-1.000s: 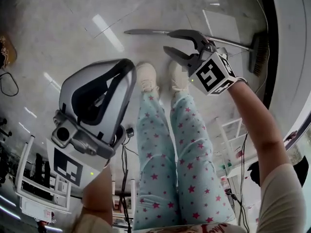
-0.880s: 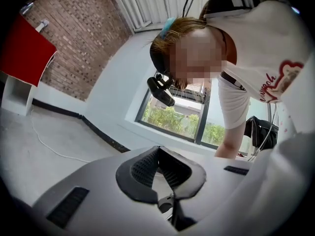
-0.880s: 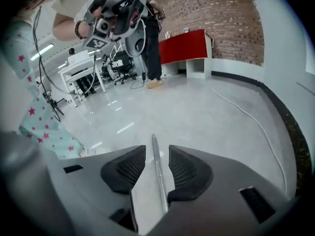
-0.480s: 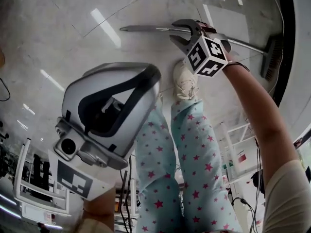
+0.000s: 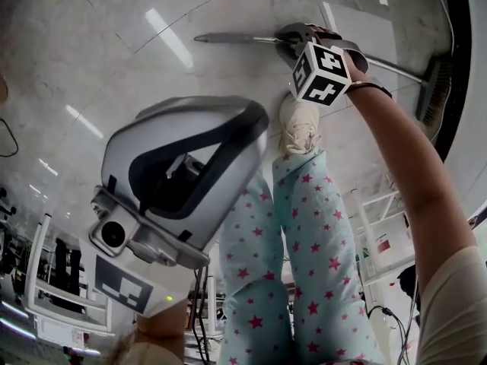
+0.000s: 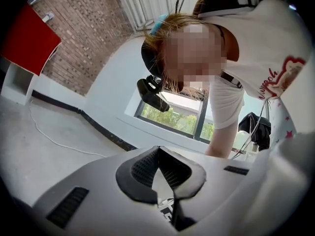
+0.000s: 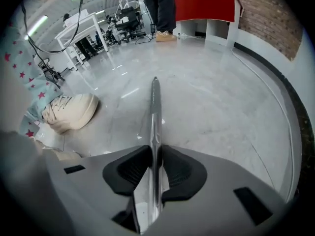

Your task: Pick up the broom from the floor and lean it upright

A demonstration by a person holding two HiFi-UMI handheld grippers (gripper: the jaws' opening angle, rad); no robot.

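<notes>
The broom lies flat on the shiny grey floor, its thin metal handle [image 5: 228,39] running left to right and its brush head [image 5: 436,93] at the far right by the wall. My right gripper [image 5: 293,38] points steeply down over the handle, and its jaws are closing with the handle [image 7: 155,107] between the two dark pads, which touch it on both sides [image 7: 156,149]. My left gripper [image 5: 255,120] hangs level, well above the floor and away from the broom. In the left gripper view its fingertips [image 6: 158,149] meet, with nothing between them.
The person's cream shoes [image 5: 300,124] stand just short of the handle, one also seen in the right gripper view [image 7: 69,112]. A black baseboard [image 5: 456,44] and a white wall border the right side. A red cabinet [image 7: 206,6] stands farther off, and white racks [image 5: 53,295] are at lower left.
My right gripper has dropped to the broom handle and its jaws have narrowed around it. The left gripper has sunk a little and looms larger in the head view.
</notes>
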